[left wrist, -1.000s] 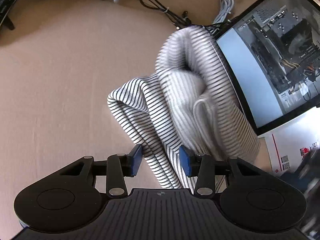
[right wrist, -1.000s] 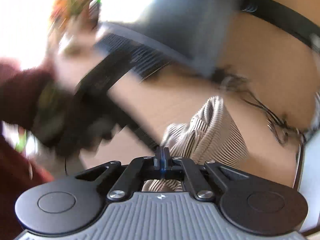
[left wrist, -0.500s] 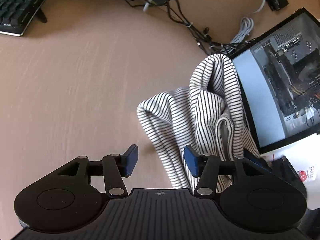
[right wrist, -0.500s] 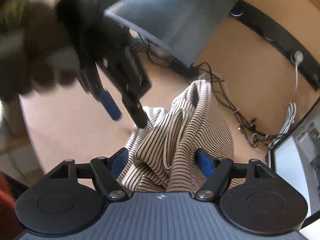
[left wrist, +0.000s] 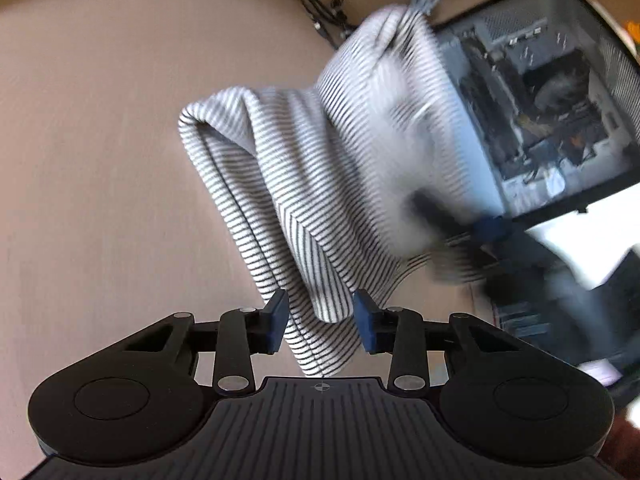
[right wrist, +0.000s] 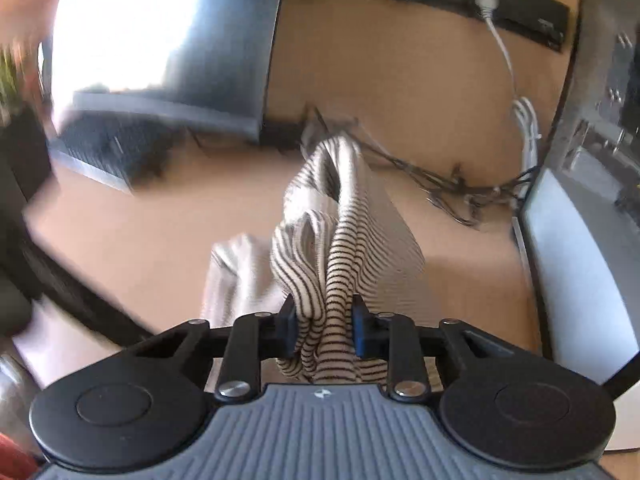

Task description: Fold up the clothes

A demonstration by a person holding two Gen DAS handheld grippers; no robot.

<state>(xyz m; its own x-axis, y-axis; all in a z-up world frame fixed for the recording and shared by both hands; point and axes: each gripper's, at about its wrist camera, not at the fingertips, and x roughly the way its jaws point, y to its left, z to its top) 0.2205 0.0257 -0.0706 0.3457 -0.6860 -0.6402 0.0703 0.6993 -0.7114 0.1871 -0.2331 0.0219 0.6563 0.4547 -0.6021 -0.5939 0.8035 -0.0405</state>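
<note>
A black-and-white striped garment (left wrist: 320,184) hangs bunched above the tan desk (left wrist: 100,160). My left gripper (left wrist: 320,324) is open, its blue pads on either side of the garment's lower hem, with gaps showing. My right gripper (right wrist: 324,330) has closed on a bunched fold of the same striped garment (right wrist: 340,240), cloth pressed between both pads. The right gripper also shows blurred in the left wrist view (left wrist: 480,236), at the garment's right edge.
An open computer case (left wrist: 540,100) stands to the right of the garment. Cables (right wrist: 440,184) trail along the desk's back edge. A monitor (right wrist: 180,40) and a keyboard (right wrist: 108,148) sit at the back left.
My right gripper was shut, opened around the garment, and has now closed on a fold of it. The garment has lifted and swung. My left gripper stays open at the hem.
</note>
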